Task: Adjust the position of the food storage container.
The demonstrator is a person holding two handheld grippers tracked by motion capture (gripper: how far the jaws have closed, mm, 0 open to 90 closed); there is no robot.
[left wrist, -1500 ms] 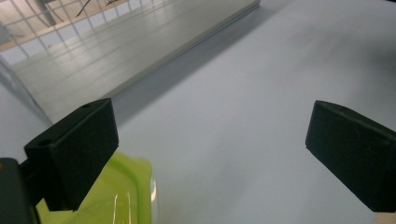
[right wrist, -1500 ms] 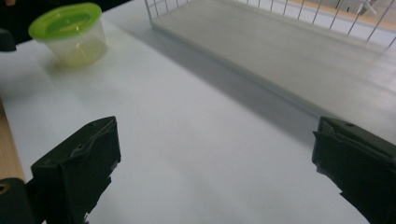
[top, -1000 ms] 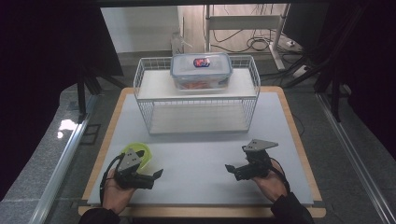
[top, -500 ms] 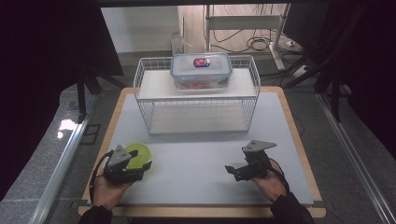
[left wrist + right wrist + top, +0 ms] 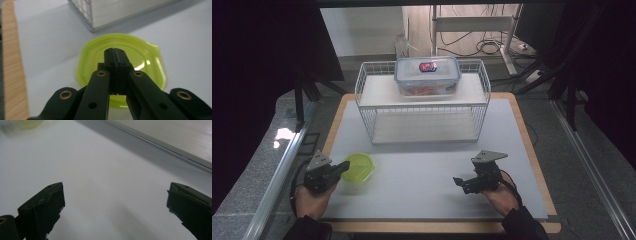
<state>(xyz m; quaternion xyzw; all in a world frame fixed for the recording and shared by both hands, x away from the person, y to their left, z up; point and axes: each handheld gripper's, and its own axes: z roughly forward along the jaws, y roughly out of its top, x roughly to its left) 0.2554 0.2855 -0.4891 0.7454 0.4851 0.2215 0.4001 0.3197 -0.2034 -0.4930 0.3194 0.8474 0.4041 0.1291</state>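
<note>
Just closed the left gripper [image 5: 343,166] fully, jaws meeting with nothing between them, as seen in the left gripper view [image 5: 115,51]. Shifted it left across the near-left part of the table [image 5: 422,170] over the last second. Found the lid [image 5: 358,167] lying flat on the table, no longer tilted up behind the gripper as a second ago. Saw the closed tips poised over the lid's left part; couldn't tell whether touching. Judged that as put down and let go, or as lining up a push with closed jaws. Kept the right gripper [image 5: 458,181] parked near right, jaws wide apart and empty [image 5: 115,205].

Noted the lid [image 5: 147,62] as translucent lime-green plastic, round, thin, with a raised rim, a small tab at one side and a glossy surface. Noted a smooth matt white table top with a wooden border [image 5: 10,62]. Spotted a white wire rack [image 5: 427,120] at the far middle, well apart from the lid, with a pale flat shelf. Spotted a clear box [image 5: 428,76] on that shelf, rectangular with rounded corners, lidded, with something orange inside.
</note>
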